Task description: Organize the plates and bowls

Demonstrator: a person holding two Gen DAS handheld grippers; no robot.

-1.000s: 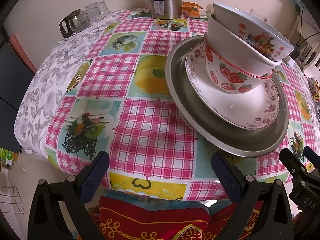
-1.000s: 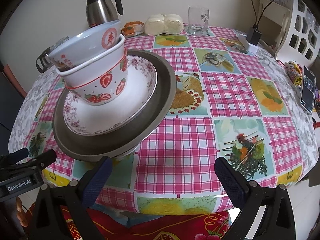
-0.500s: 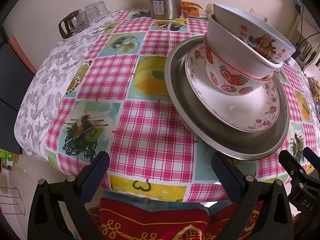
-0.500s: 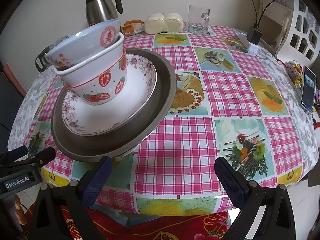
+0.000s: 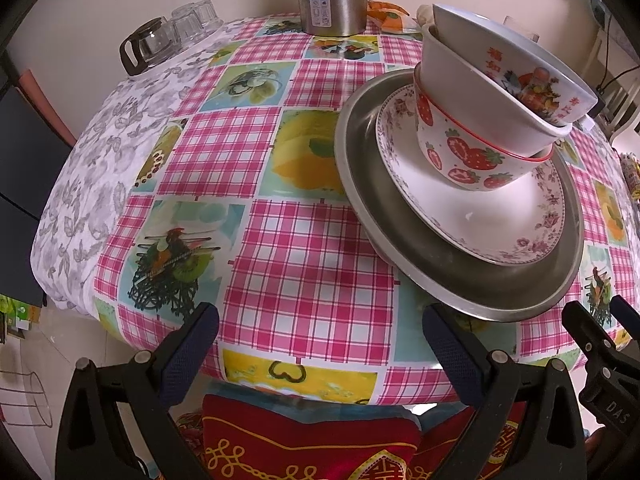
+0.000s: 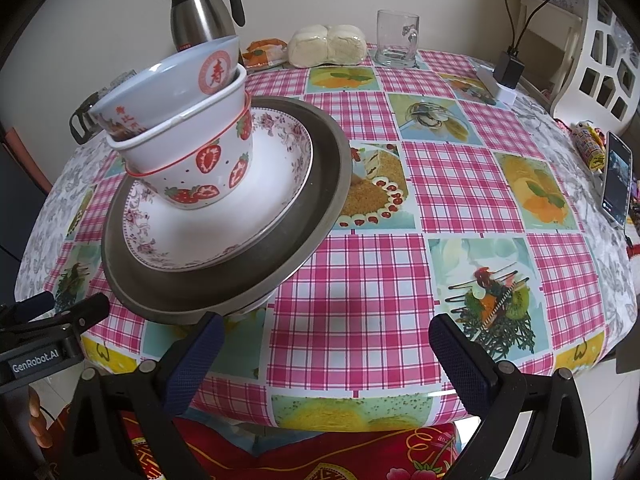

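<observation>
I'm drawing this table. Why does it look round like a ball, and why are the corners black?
Left wrist view: the fisheye lens bulges the table and leaves black corners; the fingers loom large. Right wrist view: same bulge, and a soft grey shadow on the cloth by the metal plate.

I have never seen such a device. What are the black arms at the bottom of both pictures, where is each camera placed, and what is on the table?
The black arms are handheld grippers, one in each of a person's hands; there is no robot. Each picture comes from a camera on one gripper, looking forward along its two fingers. The left gripper and the right gripper are both open and hold nothing.

On the checked tablecloth stands a stack: a metal tray, a floral plate, a strawberry bowl, a plain white bowl, and a tilted bowl with red characters on top.

Behind stand a steel jug, a glass mug and wrapped buns.
</observation>
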